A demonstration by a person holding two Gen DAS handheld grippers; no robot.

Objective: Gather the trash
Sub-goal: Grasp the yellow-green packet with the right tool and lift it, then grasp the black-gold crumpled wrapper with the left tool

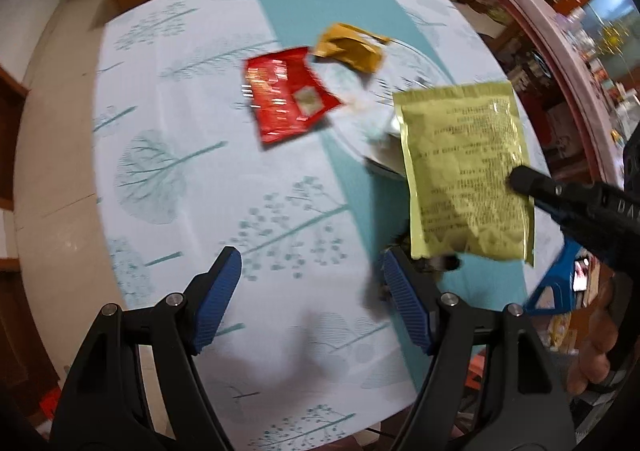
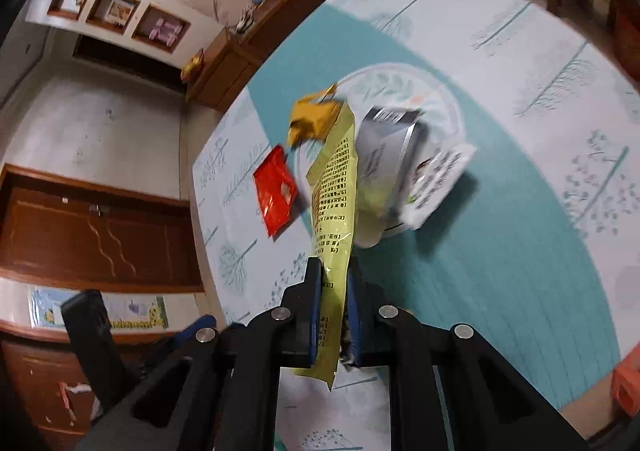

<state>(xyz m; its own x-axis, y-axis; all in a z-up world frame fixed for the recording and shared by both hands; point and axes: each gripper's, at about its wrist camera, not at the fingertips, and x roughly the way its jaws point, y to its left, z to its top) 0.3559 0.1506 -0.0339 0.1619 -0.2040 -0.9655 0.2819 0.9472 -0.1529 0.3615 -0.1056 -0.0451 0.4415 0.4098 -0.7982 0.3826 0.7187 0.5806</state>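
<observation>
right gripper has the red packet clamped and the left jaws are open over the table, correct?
Not quite: the right gripper is clamped on the yellow-green packet, as the right wrist view shows. The red packet lies on the table. The left gripper's jaws are open over the table.

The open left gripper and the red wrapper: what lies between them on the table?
Only bare tablecloth separates the left gripper from the red wrapper, in the left wrist view.
</observation>
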